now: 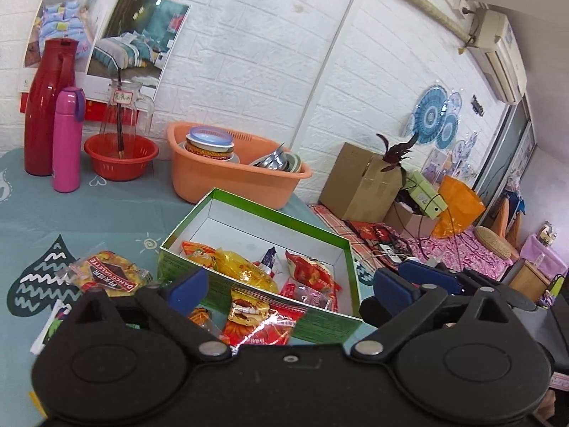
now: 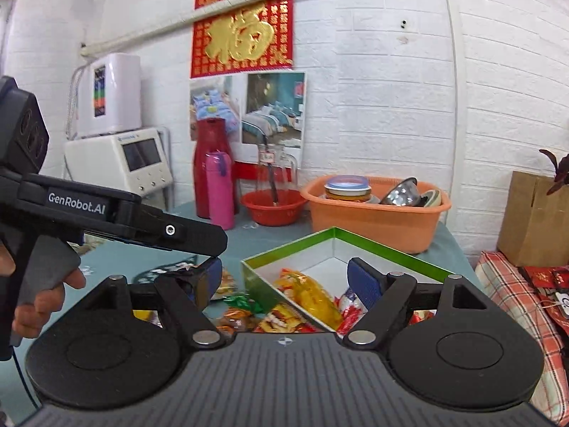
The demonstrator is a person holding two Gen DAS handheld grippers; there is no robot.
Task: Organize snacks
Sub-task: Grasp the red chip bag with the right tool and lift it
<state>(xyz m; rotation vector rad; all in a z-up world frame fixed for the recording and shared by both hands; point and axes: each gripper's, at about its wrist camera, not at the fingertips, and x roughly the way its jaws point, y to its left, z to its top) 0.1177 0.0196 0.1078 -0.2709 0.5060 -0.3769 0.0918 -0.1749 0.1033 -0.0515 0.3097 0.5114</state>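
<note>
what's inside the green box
Wrapped snacks: a yellow packet and red packets bunched at the green box near end. Its far end shows bare white floor. Anything beneath the packets is hidden.

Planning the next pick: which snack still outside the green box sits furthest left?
The yellow Danco Galette packet, alone on the teal tablecloth; other loose snacks cluster against the green box.

The box (image 1: 320,235) lies open from above, its far half bare. Loose snacks (image 1: 106,272) crowd the desk (image 1: 106,213) before it; an orange tub (image 1: 227,181) blocks behind.
</note>
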